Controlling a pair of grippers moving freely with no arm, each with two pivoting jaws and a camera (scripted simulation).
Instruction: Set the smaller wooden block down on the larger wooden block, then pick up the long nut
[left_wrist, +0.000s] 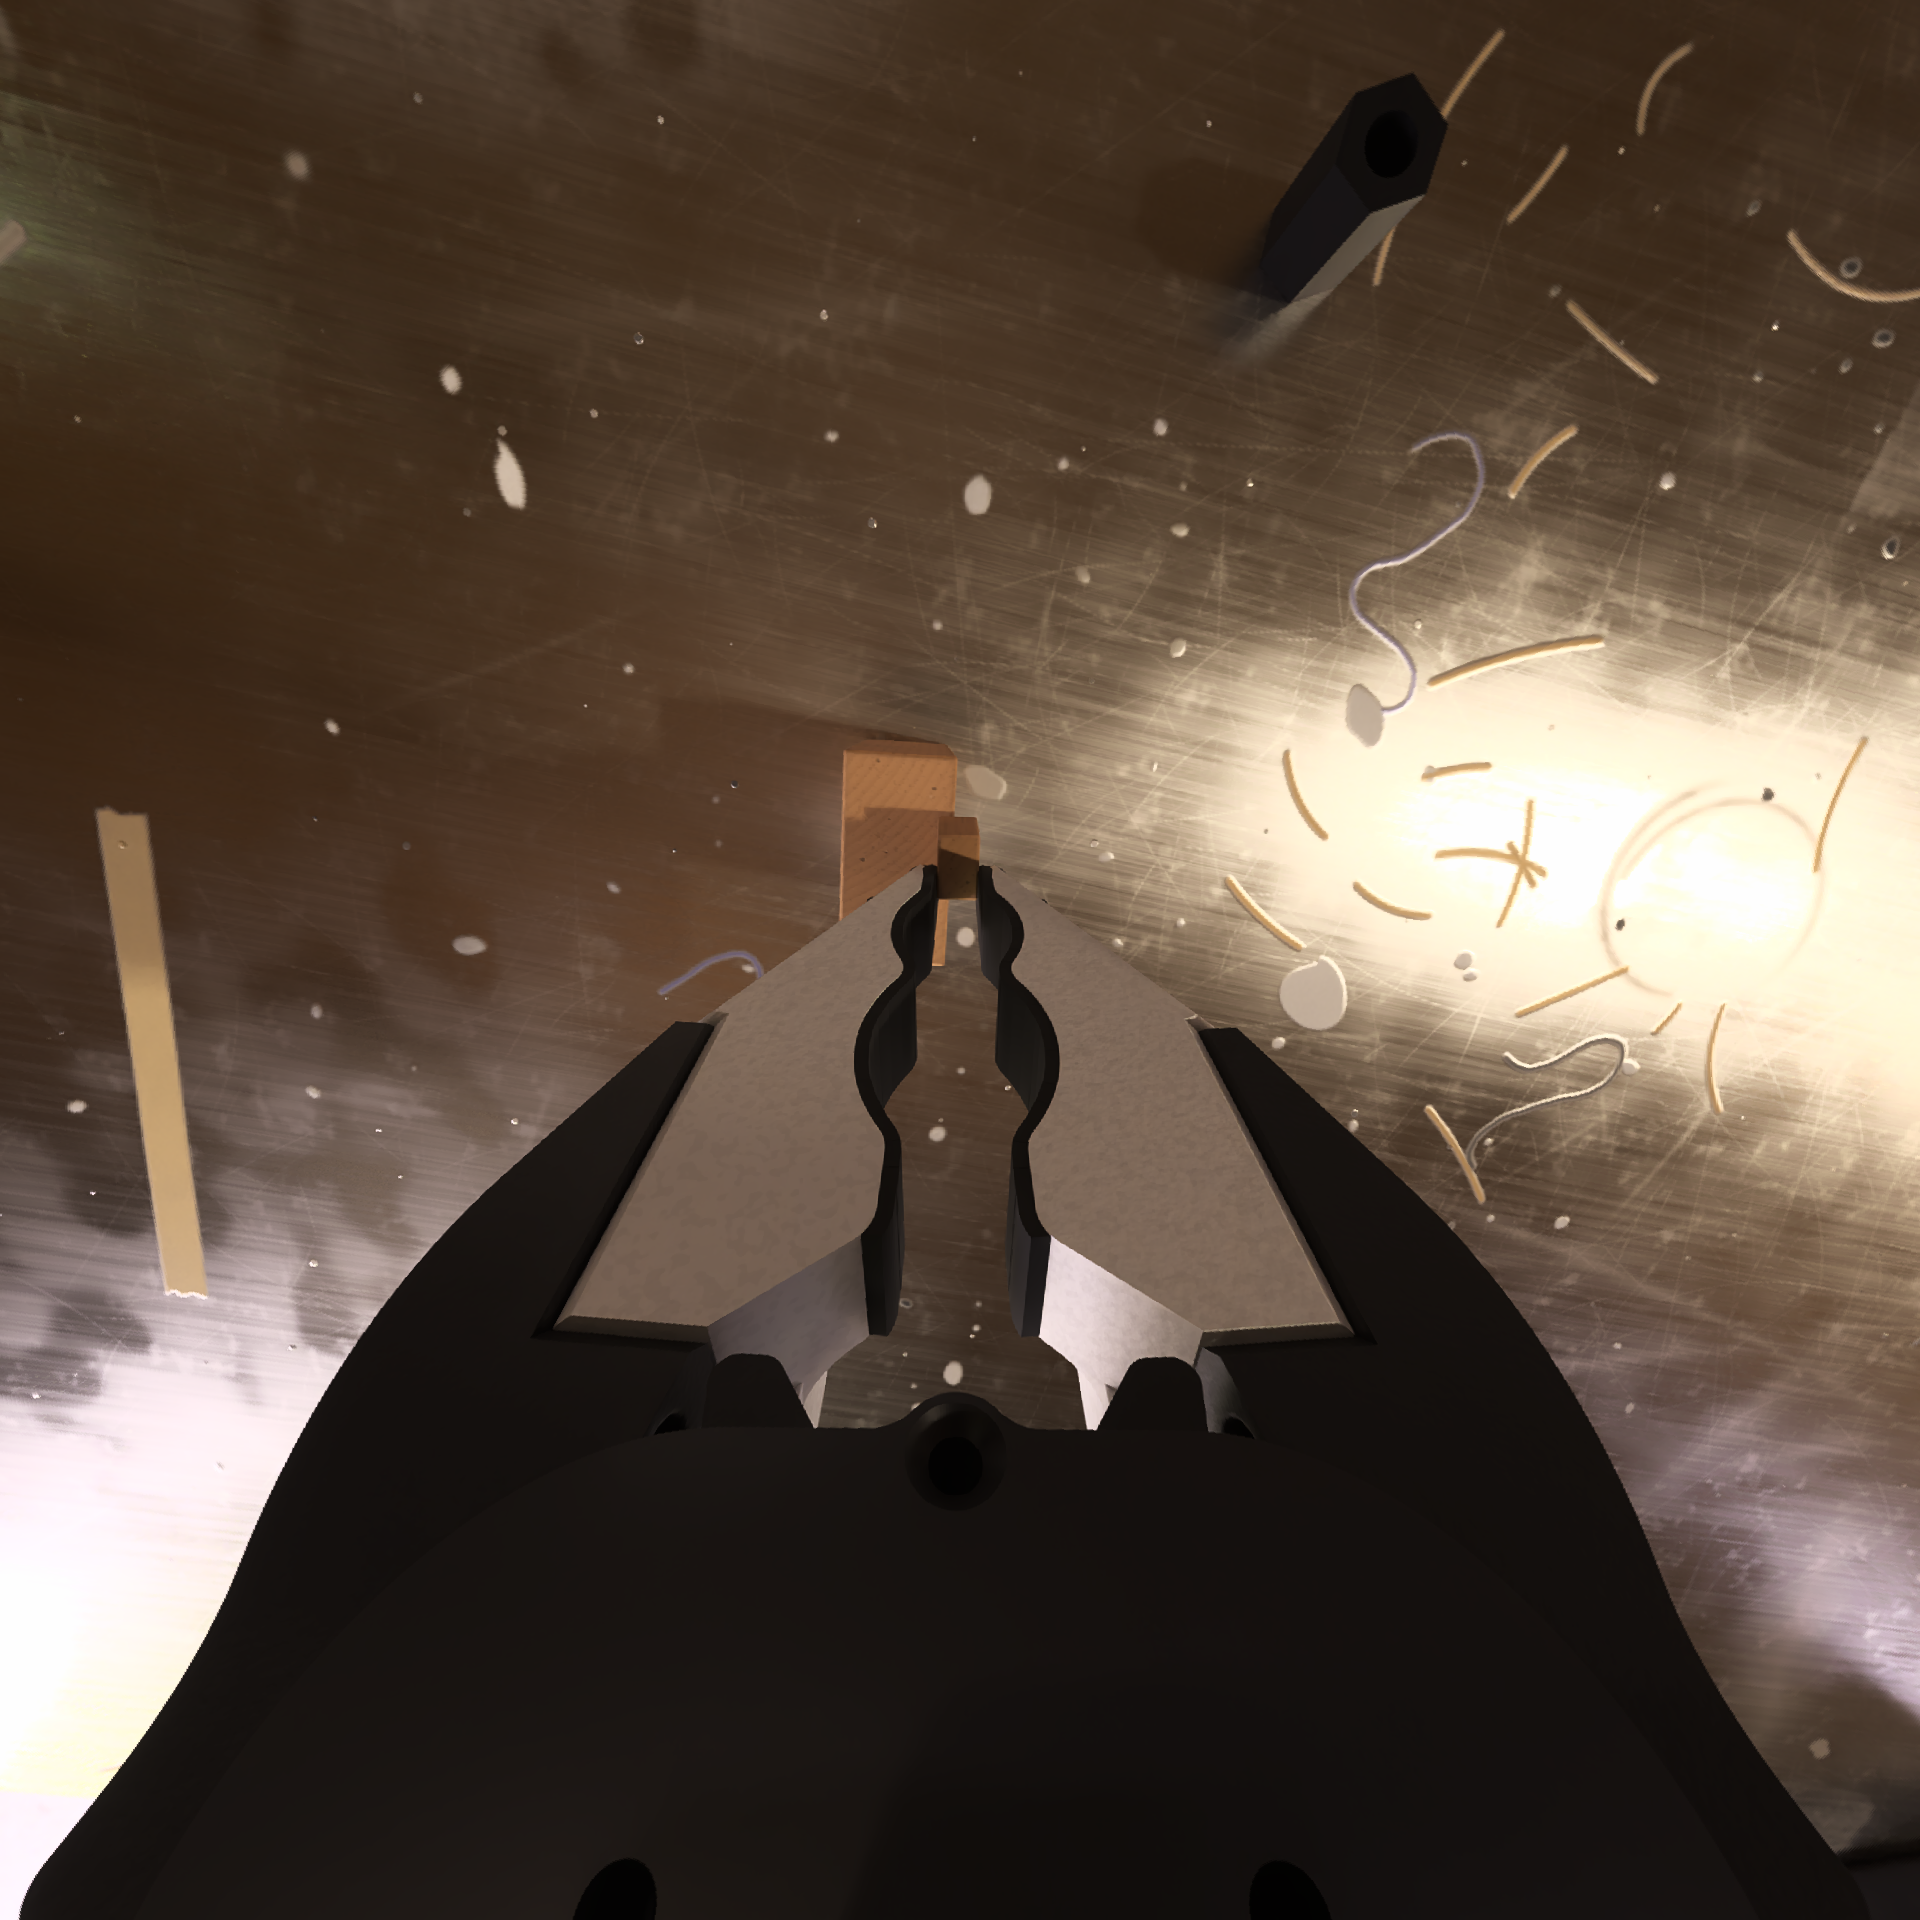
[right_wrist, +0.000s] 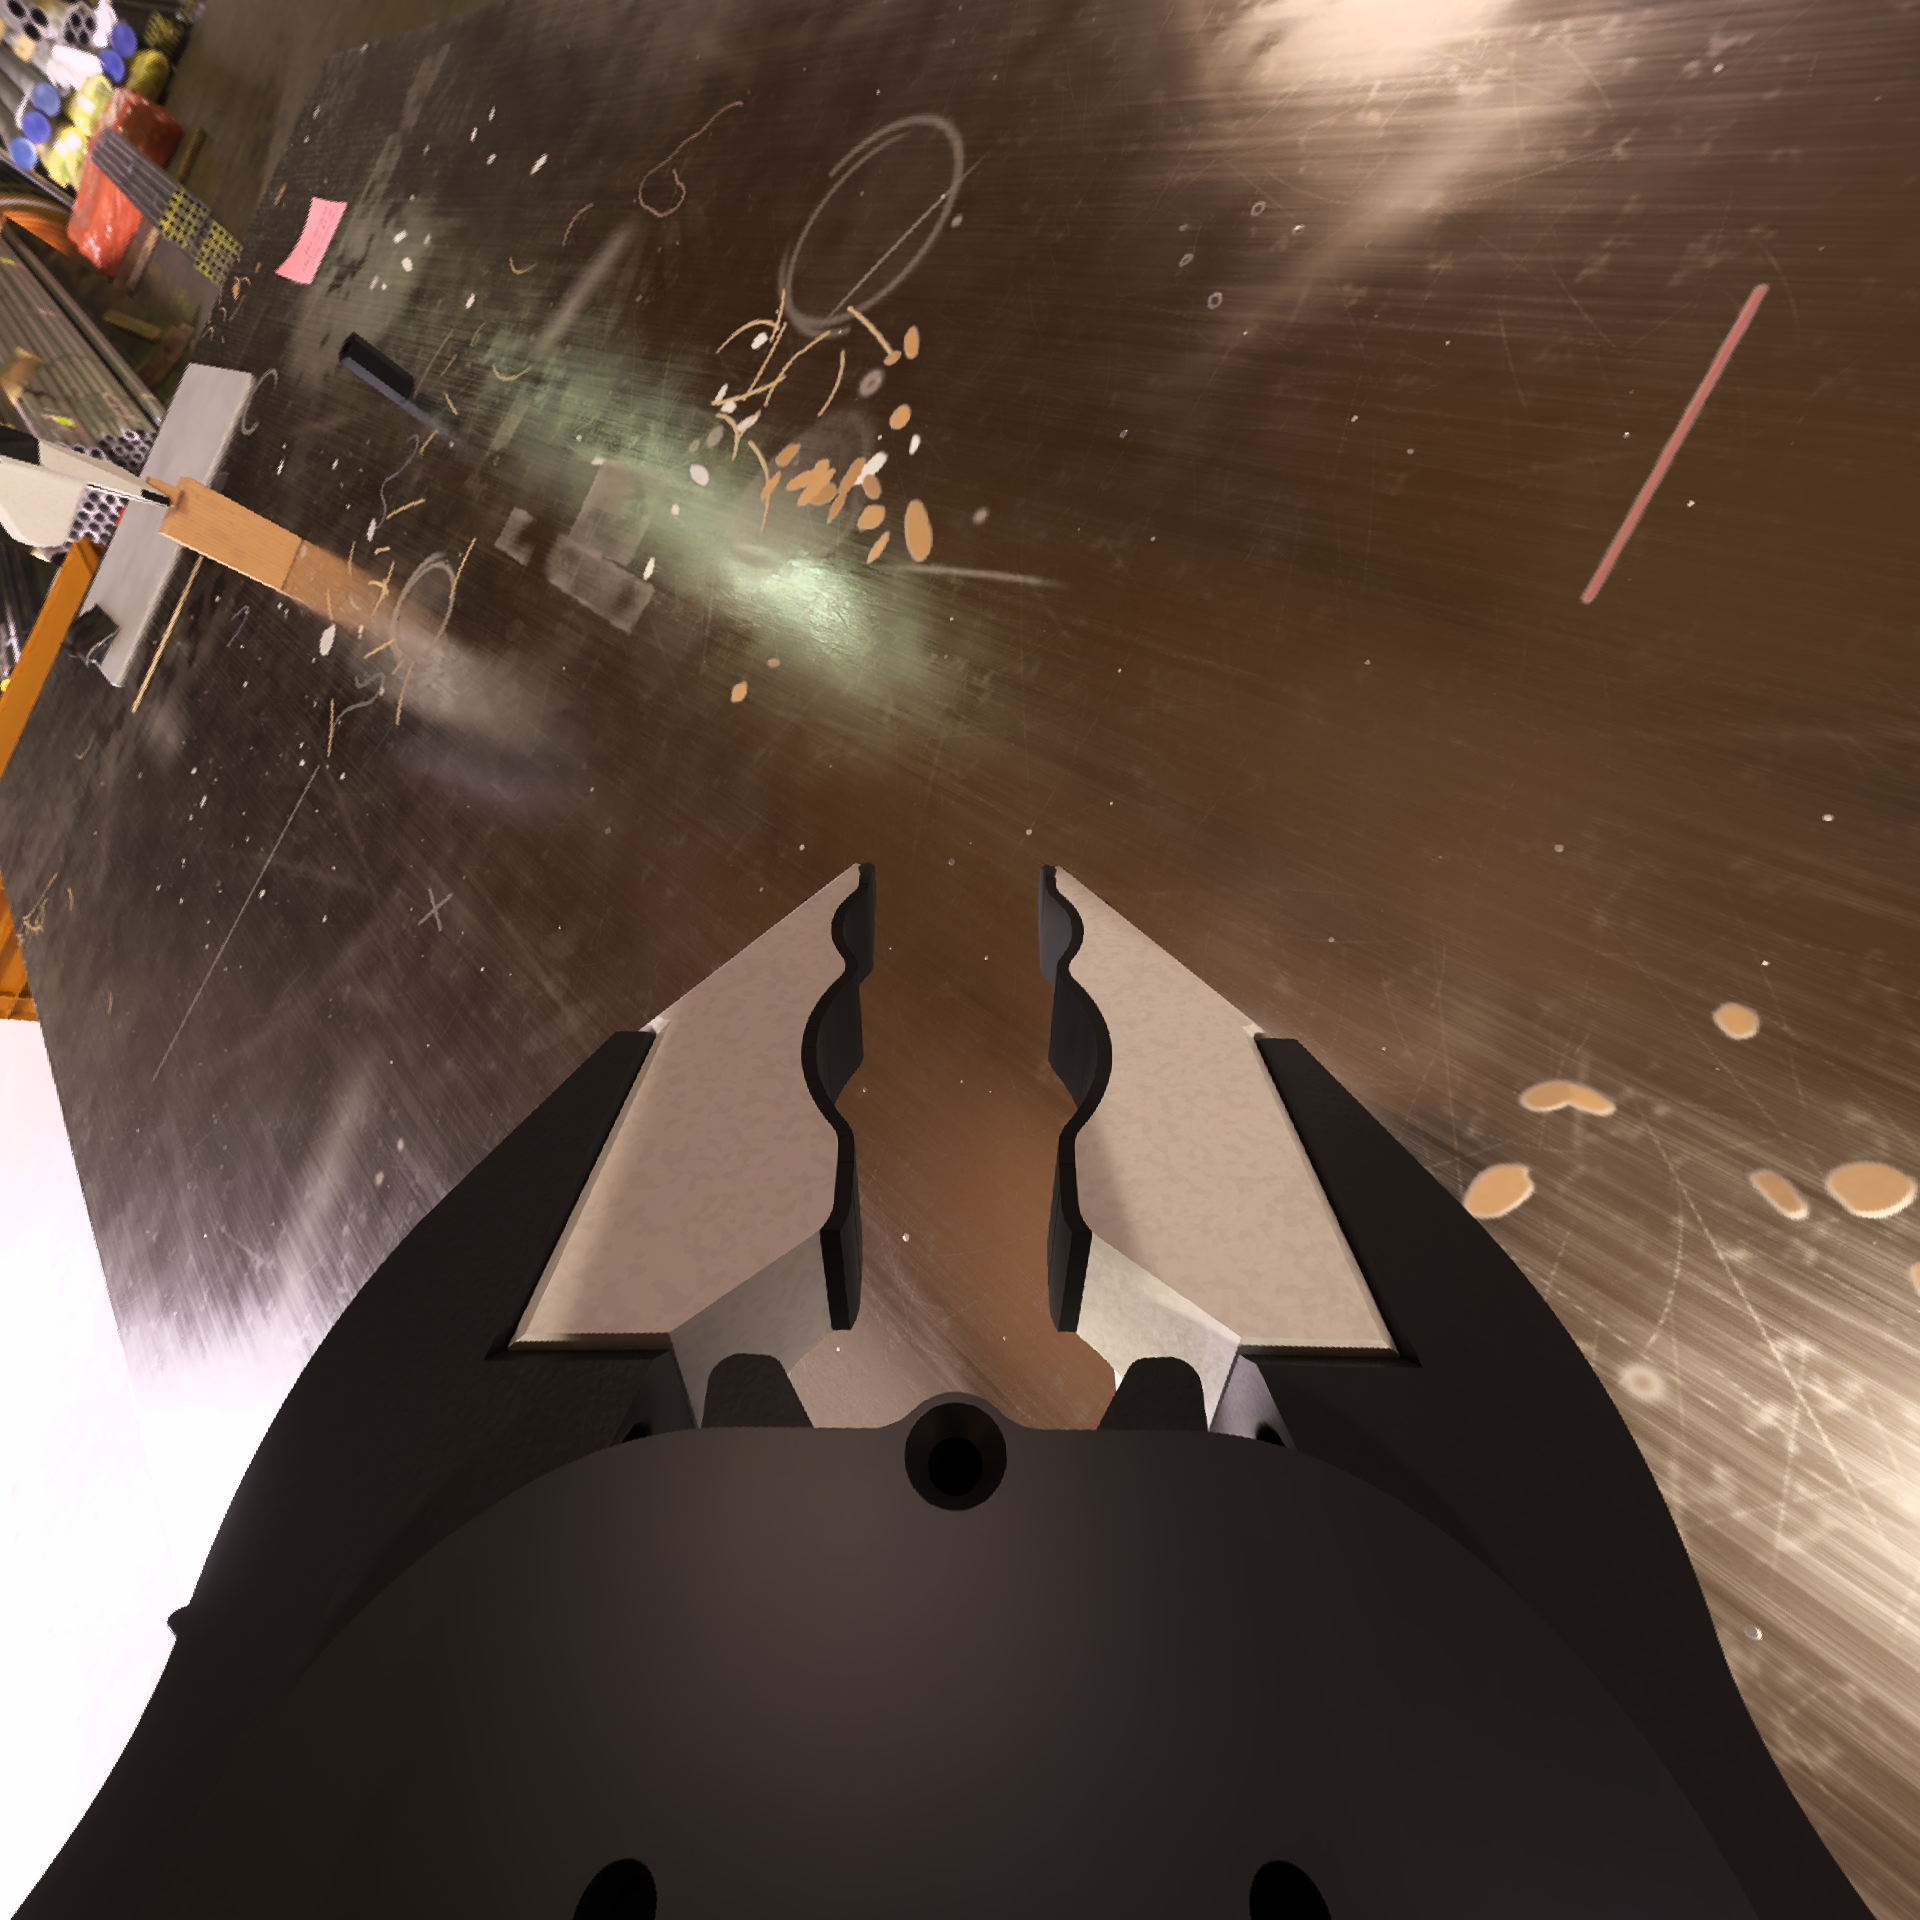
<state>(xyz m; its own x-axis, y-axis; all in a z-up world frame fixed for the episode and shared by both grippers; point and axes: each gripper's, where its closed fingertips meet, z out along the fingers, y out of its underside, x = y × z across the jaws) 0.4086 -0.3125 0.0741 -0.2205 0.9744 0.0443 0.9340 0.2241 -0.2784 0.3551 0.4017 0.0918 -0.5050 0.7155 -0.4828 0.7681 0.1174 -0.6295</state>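
My left gripper (left_wrist: 956, 878) is shut on the smaller wooden block (left_wrist: 959, 847), a tiny tan cube pinched between the fingertips. Right behind it stands the larger wooden block (left_wrist: 891, 821), and the small one is close against it; I cannot tell whether they touch. The long nut (left_wrist: 1351, 187), a black hexagonal tube, lies on the brown scratched table (left_wrist: 520, 623) far ahead to the right. My right gripper (right_wrist: 956, 883) is open and empty above bare table. In the right wrist view the larger block (right_wrist: 244, 542), the long nut (right_wrist: 376, 366) and the left gripper (right_wrist: 62, 488) show far off at the left.
A pale tape strip (left_wrist: 151, 1049) lies to the left. Wood shavings and threads (left_wrist: 1496, 862) are scattered to the right. A grey plate (right_wrist: 177, 499), a pink note (right_wrist: 312, 239) and a thin red rod (right_wrist: 1673, 447) lie on the table. Stacked tubes (right_wrist: 94, 156) stand beyond its edge.
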